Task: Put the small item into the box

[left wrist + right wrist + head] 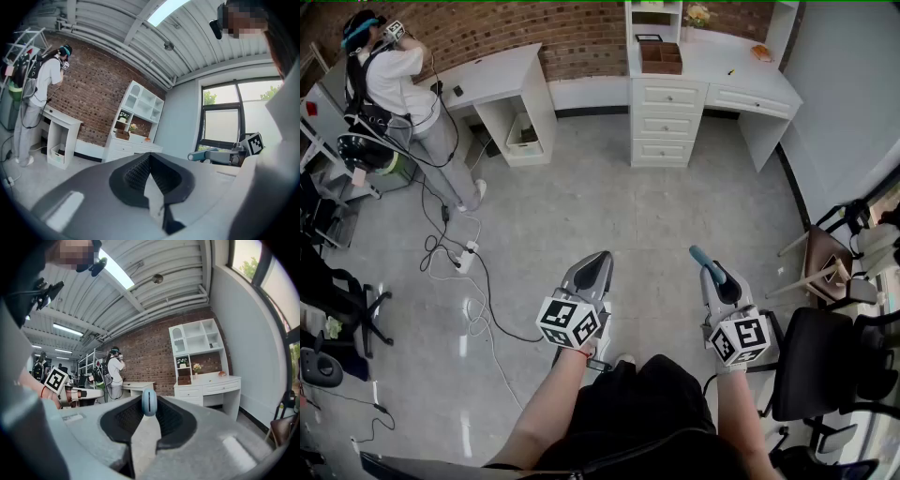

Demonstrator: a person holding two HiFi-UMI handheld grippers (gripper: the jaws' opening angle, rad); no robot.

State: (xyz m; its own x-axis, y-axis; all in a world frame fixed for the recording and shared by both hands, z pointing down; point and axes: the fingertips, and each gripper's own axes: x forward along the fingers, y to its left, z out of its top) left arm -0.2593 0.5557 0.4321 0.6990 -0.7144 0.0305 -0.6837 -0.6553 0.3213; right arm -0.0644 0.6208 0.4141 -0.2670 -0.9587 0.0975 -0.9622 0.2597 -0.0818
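**Blue item in the jaws — wooden box across the room**

Pale-blue small rounded item (149,402), smooth with a slot down its face, is clamped at the tips of the right gripper (711,272). It is well apart from the brown wooden compartmented box (661,58) on the white drawer desk (741,70); the box's contents are too small to tell. Left gripper (149,159) — ribbed dark pads closed together, nothing between.

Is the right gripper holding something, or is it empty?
Holding. Its own view shows the right gripper shut on a small blue item, pinched between the jaw tips.
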